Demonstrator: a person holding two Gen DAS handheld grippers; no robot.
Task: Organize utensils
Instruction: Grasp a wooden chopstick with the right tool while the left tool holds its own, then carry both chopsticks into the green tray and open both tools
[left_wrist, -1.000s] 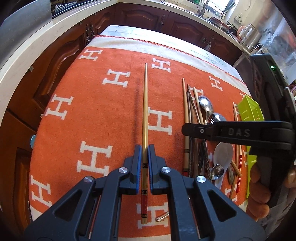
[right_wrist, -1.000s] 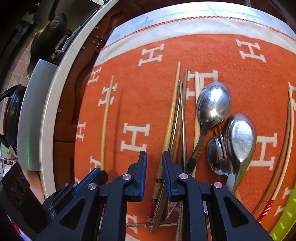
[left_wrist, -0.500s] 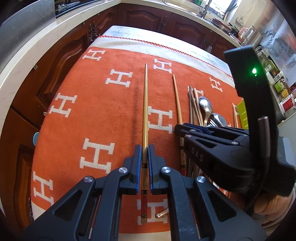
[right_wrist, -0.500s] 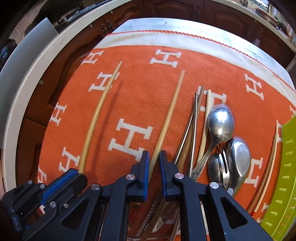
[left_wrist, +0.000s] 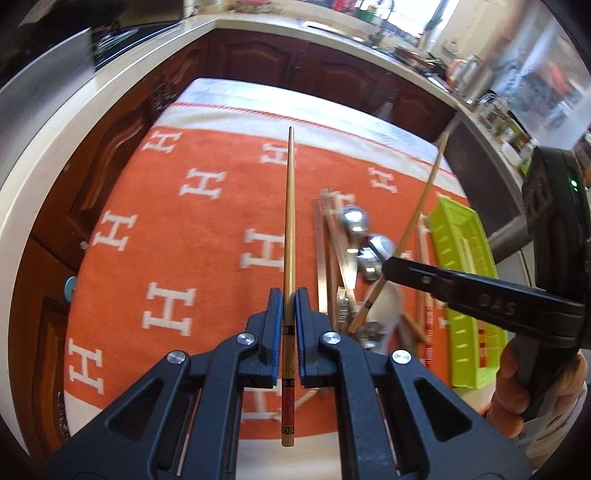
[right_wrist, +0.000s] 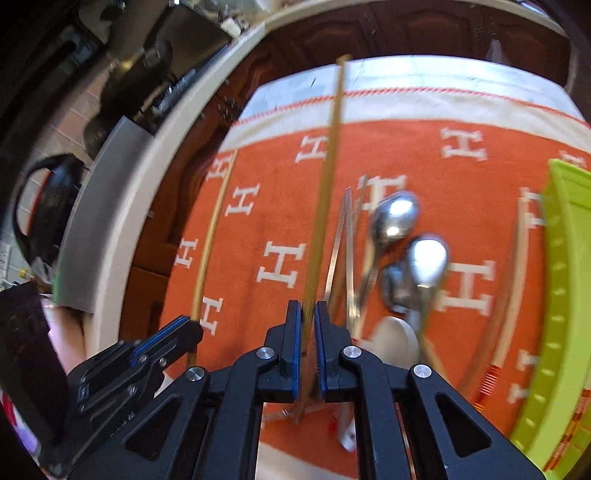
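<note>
My left gripper is shut on a gold chopstick with a red patterned end and holds it above the orange blanket. My right gripper is shut on a second, plain wooden chopstick, lifted and pointing away; it also shows in the left wrist view. A pile of metal spoons, metal chopsticks and a white spoon lies on the blanket. A lime green tray sits at the right.
The blanket with white H marks covers a small table. Dark wooden cabinets and a pale countertop curve around the far and left sides. More red-ended chopsticks lie next to the tray.
My right gripper has closed on the wooden chopstick and lifted it off the blanket, swinging right. My left gripper has raised its chopstick.
</note>
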